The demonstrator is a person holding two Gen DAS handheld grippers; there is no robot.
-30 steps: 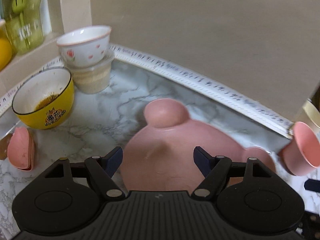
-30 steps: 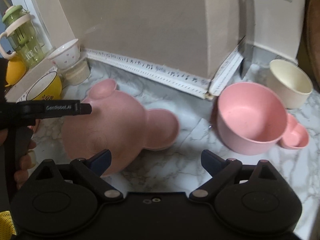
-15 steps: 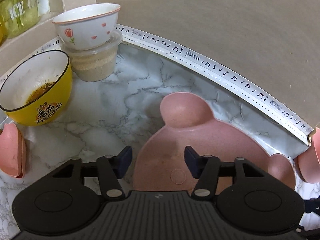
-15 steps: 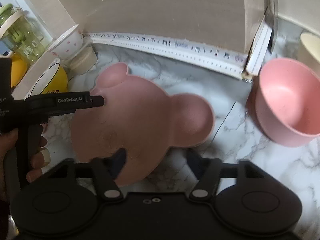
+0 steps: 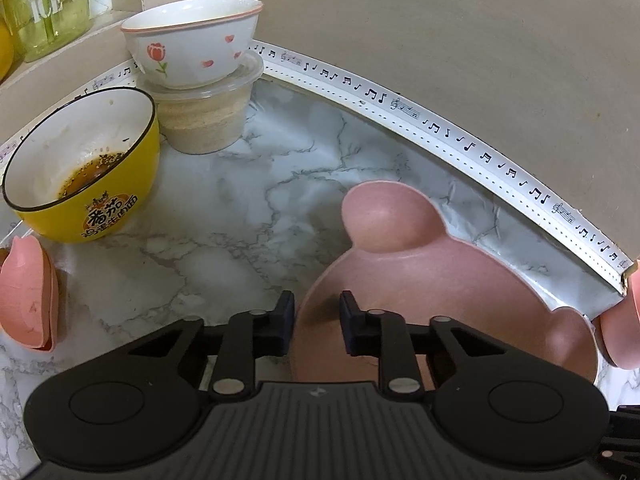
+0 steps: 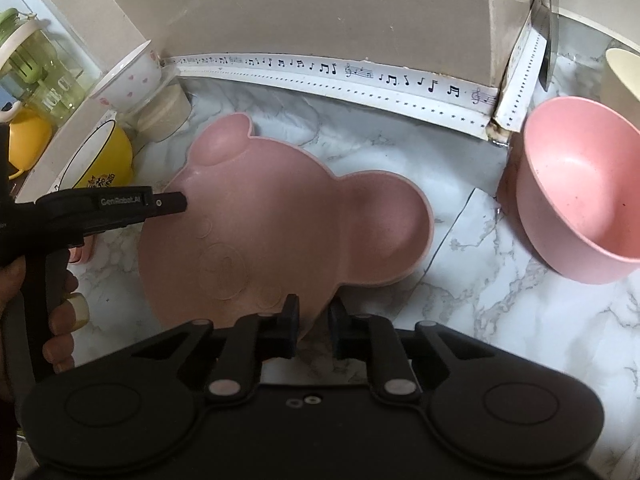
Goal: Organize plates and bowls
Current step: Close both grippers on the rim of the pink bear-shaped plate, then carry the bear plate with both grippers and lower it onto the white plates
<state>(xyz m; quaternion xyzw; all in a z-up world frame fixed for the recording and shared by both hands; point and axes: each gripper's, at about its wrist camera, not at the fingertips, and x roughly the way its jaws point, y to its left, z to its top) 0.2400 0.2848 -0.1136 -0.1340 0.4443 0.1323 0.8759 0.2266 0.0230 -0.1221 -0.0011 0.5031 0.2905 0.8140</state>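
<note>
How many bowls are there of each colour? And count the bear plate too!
Pink bowl: 1
Yellow bowl: 1
White bowl with hearts: 1
Cream bowl, partly out of view: 1
Pink bear plate: 1
Total: 5

Both claws have narrowed from wide open. The left claw now pinches the bear-shaped plate rim. The right claw has closed on its near edge.
</note>
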